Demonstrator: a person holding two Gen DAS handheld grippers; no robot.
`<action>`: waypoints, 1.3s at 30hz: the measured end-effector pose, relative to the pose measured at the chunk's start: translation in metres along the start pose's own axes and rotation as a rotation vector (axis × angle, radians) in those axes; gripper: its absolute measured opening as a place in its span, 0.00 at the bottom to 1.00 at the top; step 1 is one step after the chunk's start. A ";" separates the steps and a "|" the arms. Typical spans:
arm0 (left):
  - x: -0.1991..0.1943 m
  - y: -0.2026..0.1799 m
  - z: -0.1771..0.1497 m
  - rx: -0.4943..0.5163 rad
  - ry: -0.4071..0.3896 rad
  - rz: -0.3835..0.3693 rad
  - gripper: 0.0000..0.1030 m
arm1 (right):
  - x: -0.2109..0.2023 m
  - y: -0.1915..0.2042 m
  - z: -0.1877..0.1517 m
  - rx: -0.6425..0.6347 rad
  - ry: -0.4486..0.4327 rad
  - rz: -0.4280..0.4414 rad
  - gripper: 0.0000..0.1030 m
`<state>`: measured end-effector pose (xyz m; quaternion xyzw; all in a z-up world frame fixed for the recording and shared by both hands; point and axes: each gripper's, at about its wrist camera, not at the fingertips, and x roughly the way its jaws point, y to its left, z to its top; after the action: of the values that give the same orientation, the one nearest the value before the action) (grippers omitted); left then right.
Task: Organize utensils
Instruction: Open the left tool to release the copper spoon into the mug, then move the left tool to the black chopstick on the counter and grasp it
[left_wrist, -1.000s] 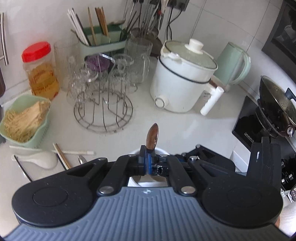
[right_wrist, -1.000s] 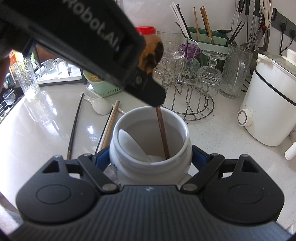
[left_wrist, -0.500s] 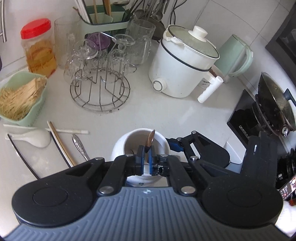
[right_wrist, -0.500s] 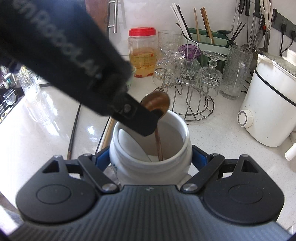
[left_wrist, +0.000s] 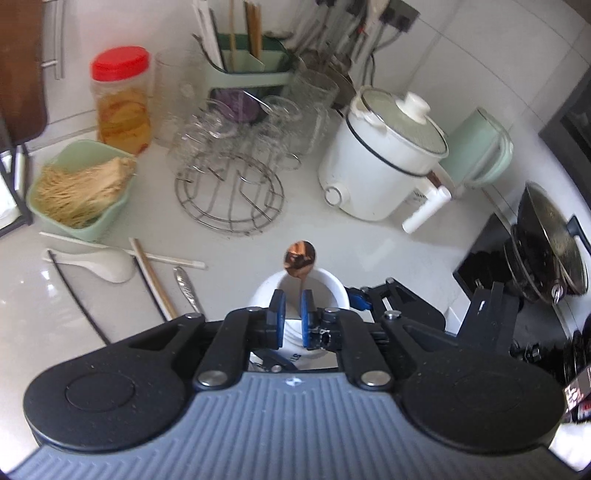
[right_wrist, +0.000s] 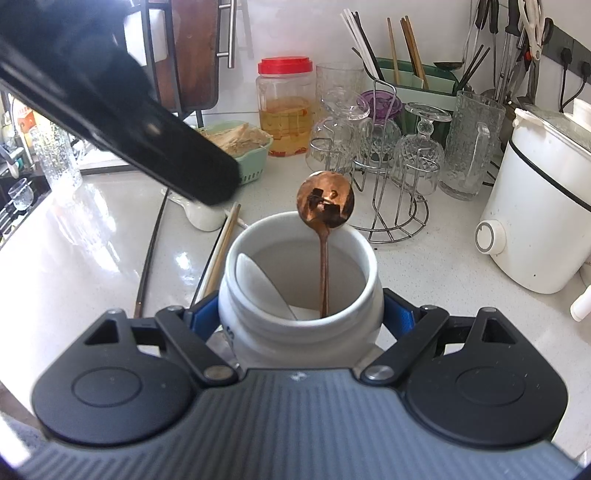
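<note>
Standing in the white jar (right_wrist: 299, 295), the copper spoon (right_wrist: 325, 206) is done. Left gripper (left_wrist: 291, 314) is opening, pinching nothing; right gripper (right_wrist: 299, 321) is squeezing the jar. Chopsticks (left_wrist: 153, 278) and white spoon (left_wrist: 99, 264) are waiting outside.

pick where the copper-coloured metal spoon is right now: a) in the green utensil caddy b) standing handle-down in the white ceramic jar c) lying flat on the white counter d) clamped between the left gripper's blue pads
b: the copper-coloured metal spoon stands handle-down inside the white ceramic jar, bowl above the rim, free of any pads.
</note>
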<state>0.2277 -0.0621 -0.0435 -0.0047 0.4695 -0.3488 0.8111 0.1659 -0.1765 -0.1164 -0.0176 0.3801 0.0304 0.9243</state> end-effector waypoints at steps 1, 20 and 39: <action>-0.004 0.002 0.000 -0.007 -0.009 0.008 0.08 | 0.000 0.000 0.000 0.001 -0.001 0.000 0.88; -0.022 0.065 -0.040 -0.195 -0.031 0.234 0.31 | 0.000 0.002 0.001 0.007 0.010 -0.012 0.88; -0.011 0.115 -0.048 -0.287 0.009 0.294 0.45 | 0.002 0.008 0.003 0.030 0.027 -0.050 0.88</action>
<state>0.2515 0.0468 -0.1003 -0.0502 0.5136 -0.1560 0.8422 0.1689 -0.1682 -0.1152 -0.0138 0.3923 0.0014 0.9197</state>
